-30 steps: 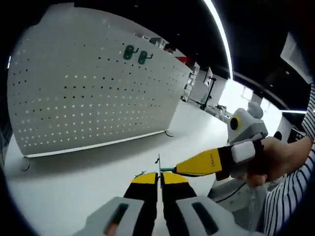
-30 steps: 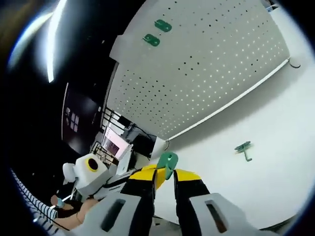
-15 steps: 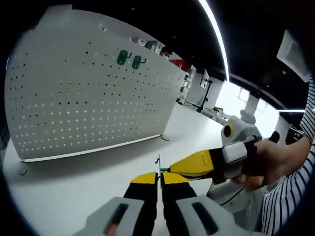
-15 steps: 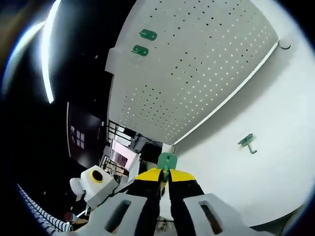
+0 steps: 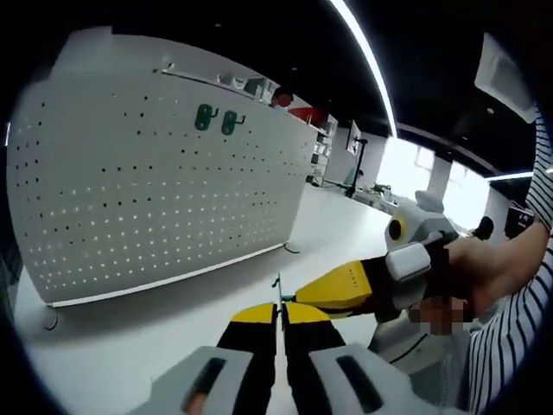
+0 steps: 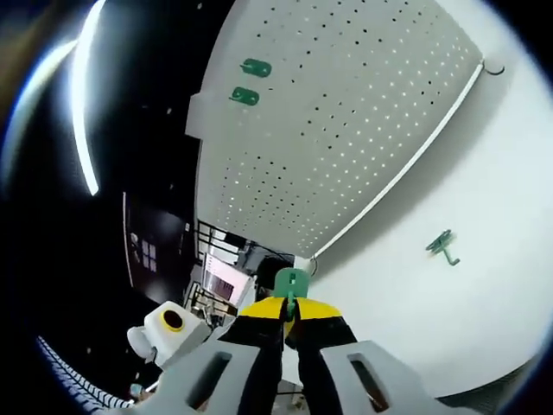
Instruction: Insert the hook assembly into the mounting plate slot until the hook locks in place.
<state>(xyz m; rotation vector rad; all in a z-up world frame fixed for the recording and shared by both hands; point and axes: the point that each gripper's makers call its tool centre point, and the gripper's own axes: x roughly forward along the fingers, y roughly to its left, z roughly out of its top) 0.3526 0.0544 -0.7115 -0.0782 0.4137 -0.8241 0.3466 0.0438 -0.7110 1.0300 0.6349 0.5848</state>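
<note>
In the left gripper view my left gripper (image 5: 278, 304) is shut on a thin green hook part (image 5: 278, 285), seen edge-on and sticking up from the tips. My right gripper (image 5: 299, 299) comes in from the right, held by a person's hand, its yellow tip touching the same spot. In the right gripper view my right gripper (image 6: 291, 303) is shut on a small green mounting plate (image 6: 292, 280) with a slot, standing upright above the jaws. Both are held in the air above the white table (image 5: 130, 337).
A white pegboard (image 5: 147, 190) stands on the table with two green hooks (image 5: 216, 118) mounted near its top. A loose green hook (image 6: 442, 246) lies on the table near the board's foot. A striped sleeve (image 5: 510, 346) is at the right. Shelves and a bright room lie behind.
Both views have shifted with the hands. The green plate, tilted a second ago, now sits straight between the right jaws, which stand closer together. The two grippers stay tip to tip.
</note>
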